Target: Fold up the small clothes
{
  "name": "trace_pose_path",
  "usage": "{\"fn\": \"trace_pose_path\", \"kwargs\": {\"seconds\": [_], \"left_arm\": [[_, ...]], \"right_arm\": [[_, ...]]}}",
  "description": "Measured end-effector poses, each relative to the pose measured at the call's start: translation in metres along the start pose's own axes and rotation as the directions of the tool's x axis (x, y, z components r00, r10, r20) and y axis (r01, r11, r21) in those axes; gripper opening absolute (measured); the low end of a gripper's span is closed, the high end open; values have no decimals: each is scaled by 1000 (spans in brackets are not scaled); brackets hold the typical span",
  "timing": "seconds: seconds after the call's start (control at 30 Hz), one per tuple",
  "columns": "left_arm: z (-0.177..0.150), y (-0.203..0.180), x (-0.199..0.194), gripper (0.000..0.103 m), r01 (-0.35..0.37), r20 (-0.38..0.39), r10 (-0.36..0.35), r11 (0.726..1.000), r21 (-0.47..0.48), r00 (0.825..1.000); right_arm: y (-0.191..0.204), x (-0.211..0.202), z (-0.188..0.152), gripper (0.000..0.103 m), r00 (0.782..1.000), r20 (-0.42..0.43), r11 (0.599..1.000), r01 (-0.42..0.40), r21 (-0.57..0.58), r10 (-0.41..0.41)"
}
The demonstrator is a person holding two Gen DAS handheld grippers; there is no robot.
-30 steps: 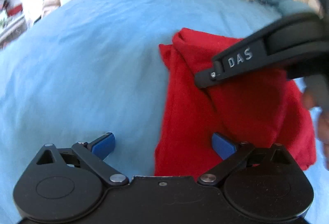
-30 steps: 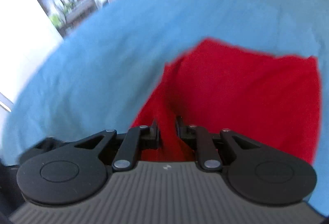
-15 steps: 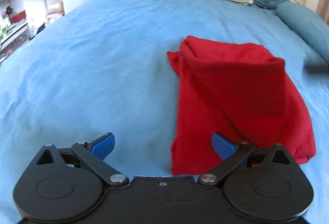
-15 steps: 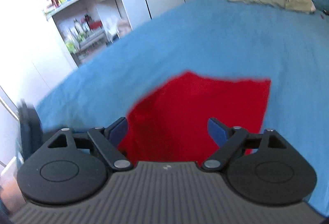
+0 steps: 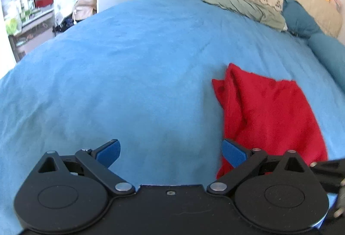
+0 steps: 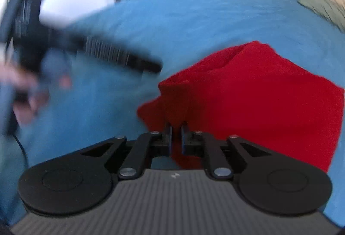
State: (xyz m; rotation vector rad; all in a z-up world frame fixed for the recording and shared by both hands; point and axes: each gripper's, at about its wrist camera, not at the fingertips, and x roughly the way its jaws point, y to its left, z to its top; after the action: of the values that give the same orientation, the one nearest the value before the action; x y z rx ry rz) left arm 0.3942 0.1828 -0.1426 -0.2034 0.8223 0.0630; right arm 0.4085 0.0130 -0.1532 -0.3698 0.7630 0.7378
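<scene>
A red garment [image 5: 269, 114] lies folded and rumpled on the blue bedsheet [image 5: 129, 75]. My left gripper [image 5: 170, 152] hovers open over bare sheet at the garment's left edge, its right blue pad [image 5: 234, 153] in front of the near left corner. In the blurred right wrist view my right gripper [image 6: 176, 138] is at the near left corner of the red garment [image 6: 258, 94]. Its jaws are closing to a narrow slit, with red cloth pinched between them.
A person's hand [image 6: 25, 92] with the left tool's black body shows blurred at the left of the right wrist view. Pillows [image 5: 243, 6] and a headboard lie at the far end of the bed. Shelves [image 5: 28, 10] stand beyond the bed's left side.
My right gripper let go of the garment, opened wide, swung around to its near left corner and closed on it. My left gripper drew back and up, staying open.
</scene>
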Motion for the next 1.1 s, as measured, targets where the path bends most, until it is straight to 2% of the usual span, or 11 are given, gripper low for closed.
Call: {"fn": "trace_pose_path", "kwargs": {"seconds": [0.07,0.13,0.27,0.47,0.6,0.7,0.77,0.83,0.9,1.0,1.1], "left_arm": [[1,4,-4,102,11,0,-11,1000,-16,1000],[3,5,-12,102,22,10,-22,1000,-21,1000],[6,-4,-22,102,98,31,-97,995,-29,995],[-7,-35,-9,102,94,-9,-94,994,59,996],[-14,-47,0,102,92,-33,-90,993,72,995],[-16,-50,2,102,82,-31,-80,994,72,996],[-15,-48,2,102,77,-29,-75,994,73,997],[-16,-48,3,102,72,-34,-70,994,78,997],[-18,-49,7,102,69,-59,-64,994,86,996],[-27,-52,20,102,29,-141,-8,988,150,990],[-38,-54,28,103,-2,-136,33,975,223,990]], "right_arm": [[6,-14,-5,78,999,37,999,33,-16,-33],[3,-43,-18,85,992,118,999,54,6,-55],[-12,-87,-61,85,960,135,966,230,120,-245],[-34,-91,-111,82,897,-1,866,426,261,-441],[-39,-80,-114,76,886,-15,829,439,347,-463],[-36,-78,-115,61,881,3,823,441,358,-473],[-43,-90,-120,43,864,18,776,443,449,-503],[-53,-95,-122,44,853,7,716,434,546,-522],[-62,-91,-128,43,866,-33,691,420,589,-499],[-61,-84,-140,42,878,-52,690,410,596,-476],[-52,-86,-141,42,875,-45,710,420,565,-482]]}}
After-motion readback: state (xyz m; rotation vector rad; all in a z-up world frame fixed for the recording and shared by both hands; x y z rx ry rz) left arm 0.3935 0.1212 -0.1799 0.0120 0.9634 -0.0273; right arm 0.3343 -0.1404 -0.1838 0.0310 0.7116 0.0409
